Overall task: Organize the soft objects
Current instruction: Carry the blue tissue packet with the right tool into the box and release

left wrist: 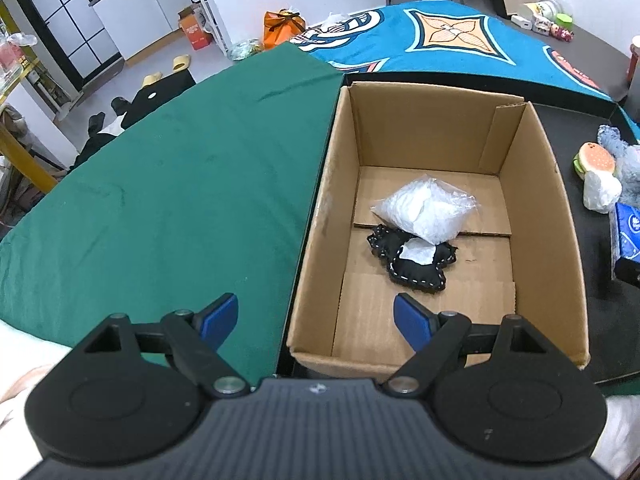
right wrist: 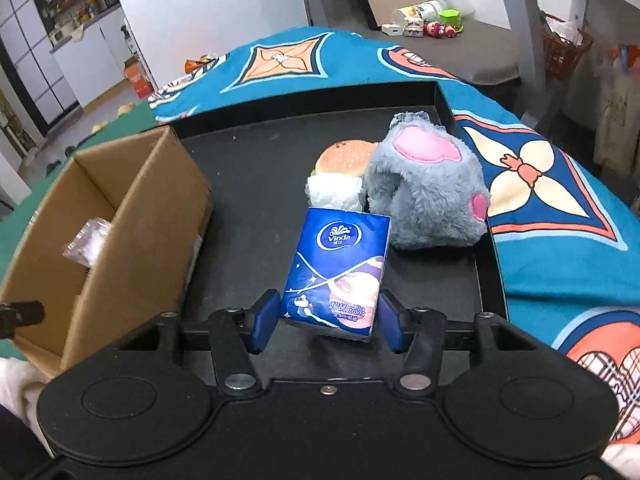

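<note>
Tissue pack [right wrist: 335,276] between jaws, box [right wrist: 132,216] beside

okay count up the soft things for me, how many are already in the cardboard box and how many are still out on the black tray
In the cardboard box: 2, the clear bag of white stuffing and the black stitched pouch.
On the black tray: 4, the blue tissue pack, the burger toy, the white wrapped bundle and the grey plush paw.
Total: 6.
</note>
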A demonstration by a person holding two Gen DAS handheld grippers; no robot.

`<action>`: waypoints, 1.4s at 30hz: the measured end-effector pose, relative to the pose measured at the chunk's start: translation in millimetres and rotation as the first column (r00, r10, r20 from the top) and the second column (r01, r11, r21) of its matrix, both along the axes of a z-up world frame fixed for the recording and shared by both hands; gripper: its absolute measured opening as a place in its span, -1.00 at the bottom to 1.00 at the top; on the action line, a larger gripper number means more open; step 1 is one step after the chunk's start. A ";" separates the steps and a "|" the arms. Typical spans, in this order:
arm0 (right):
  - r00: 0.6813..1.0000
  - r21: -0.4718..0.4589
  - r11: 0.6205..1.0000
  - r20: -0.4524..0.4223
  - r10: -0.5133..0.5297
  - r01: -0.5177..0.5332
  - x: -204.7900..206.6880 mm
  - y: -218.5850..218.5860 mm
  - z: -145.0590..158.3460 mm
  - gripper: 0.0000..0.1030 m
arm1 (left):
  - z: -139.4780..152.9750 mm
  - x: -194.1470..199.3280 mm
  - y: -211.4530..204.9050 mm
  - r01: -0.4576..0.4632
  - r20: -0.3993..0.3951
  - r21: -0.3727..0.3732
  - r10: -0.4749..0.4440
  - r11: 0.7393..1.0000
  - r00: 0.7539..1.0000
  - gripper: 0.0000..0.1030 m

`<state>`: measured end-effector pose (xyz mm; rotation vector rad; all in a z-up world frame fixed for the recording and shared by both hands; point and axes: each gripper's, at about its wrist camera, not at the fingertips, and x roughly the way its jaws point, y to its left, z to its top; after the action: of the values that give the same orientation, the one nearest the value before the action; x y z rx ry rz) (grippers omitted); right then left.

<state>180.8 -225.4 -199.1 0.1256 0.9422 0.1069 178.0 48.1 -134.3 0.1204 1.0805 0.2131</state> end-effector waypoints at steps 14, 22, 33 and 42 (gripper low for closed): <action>0.997 -0.055 0.998 0.063 0.038 -0.034 0.0 15.6 36.0 0.00 | 10.4 -1.5 11.9 0.006 0.025 -0.021 -0.005 1.000 1.000 0.63; 0.993 -0.063 0.997 0.109 0.053 -0.046 6.6 27.9 61.0 0.00 | 12.3 -0.7 19.6 0.017 0.043 -0.043 -0.015 0.999 0.999 0.63; 0.983 -0.074 0.992 0.144 0.114 -0.105 9.9 58.3 76.2 0.00 | 6.5 -7.3 28.1 0.032 0.080 -0.091 -0.025 0.995 0.996 0.62; 0.973 -0.107 0.982 0.156 0.172 -0.156 15.0 92.6 78.4 0.01 | 3.6 -9.3 38.7 0.016 0.122 -0.150 0.002 0.989 0.993 0.56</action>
<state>195.8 -132.8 -120.7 -0.0483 0.7896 0.2220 168.7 86.9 -130.7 -0.0243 0.9711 0.1300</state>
